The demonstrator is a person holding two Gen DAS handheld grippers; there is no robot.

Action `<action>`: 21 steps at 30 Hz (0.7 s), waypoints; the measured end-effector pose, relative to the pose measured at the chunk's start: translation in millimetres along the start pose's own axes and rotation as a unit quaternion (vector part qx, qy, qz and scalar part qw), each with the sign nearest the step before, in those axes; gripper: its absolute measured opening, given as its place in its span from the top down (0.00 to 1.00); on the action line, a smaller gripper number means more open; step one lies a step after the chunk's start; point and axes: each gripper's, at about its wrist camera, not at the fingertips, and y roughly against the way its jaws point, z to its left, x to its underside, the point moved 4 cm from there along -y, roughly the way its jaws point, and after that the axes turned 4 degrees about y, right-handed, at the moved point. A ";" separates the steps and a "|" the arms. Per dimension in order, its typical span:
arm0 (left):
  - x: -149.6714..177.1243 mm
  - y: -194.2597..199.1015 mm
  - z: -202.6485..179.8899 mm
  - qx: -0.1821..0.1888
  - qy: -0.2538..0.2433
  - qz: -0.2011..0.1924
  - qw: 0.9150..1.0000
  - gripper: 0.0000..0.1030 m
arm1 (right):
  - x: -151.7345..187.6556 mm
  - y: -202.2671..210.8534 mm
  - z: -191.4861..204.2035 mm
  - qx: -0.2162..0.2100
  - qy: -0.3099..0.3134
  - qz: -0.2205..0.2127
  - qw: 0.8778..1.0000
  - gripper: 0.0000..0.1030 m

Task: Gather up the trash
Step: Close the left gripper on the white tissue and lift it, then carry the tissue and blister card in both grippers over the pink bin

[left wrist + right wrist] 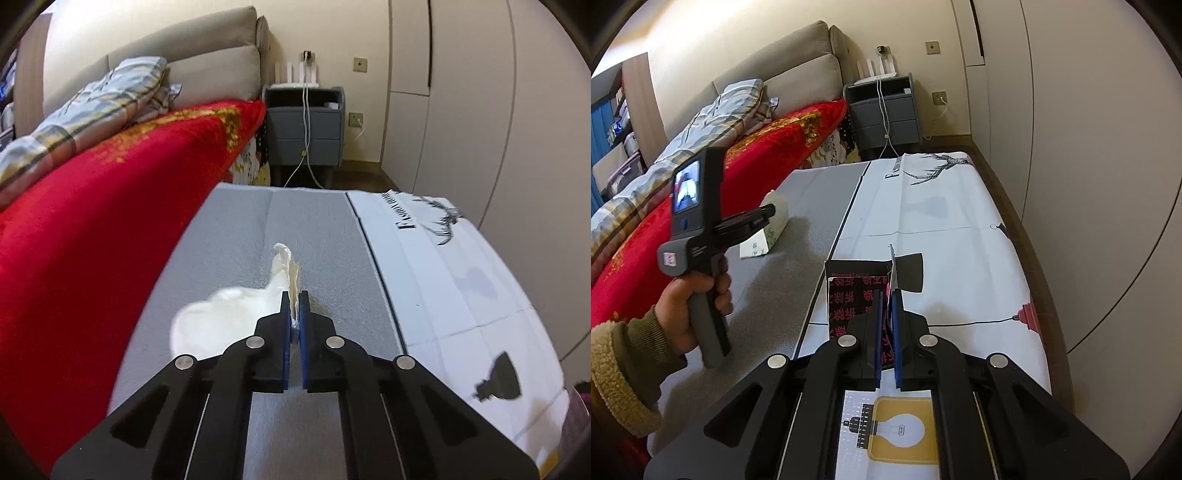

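With the left hand-held gripper point(294, 306) pinching a tissue point(229, 317) and the right hand-held gripper point(886, 306) pinching a black wrapper point(849, 291), both should lift slowly from the tabletop point(236, 229) without loosening.

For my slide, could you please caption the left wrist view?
Left tool pinches a crumpled white tissue above the gray tabletop.

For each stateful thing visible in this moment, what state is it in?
left gripper: shut on white tissue
white tissue: crumpled, pinched at one end
right gripper: shut on black packet
black packet: torn open, held upright above the cloth
tissue pack: lying on the grey cloth
nightstand: drawers closed
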 end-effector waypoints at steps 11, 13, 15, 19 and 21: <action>-1.4 137.1 -25.1 0.074 -0.039 0.006 0.996 0.97 | -6.4 82.1 -0.5 -0.004 -0.013 -0.028 1.000 0.95; 3.4 169.2 -36.0 0.099 -0.045 0.008 0.994 0.97 | -4.0 112.9 -1.5 0.000 -0.014 -0.032 0.999 0.95; 11.4 203.3 -50.0 0.126 -0.052 0.012 0.991 0.97 | 0.1 140.5 -3.7 0.005 -0.014 -0.036 0.999 0.95; 36.7 260.6 -80.7 0.164 -0.078 0.024 0.983 0.97 | 20.0 204.1 -11.8 0.022 -0.017 -0.038 0.999 0.95; 53.7 288.0 -96.4 0.183 -0.085 0.035 0.979 0.97 | 36.2 234.5 -17.1 0.032 -0.018 -0.033 0.999 0.95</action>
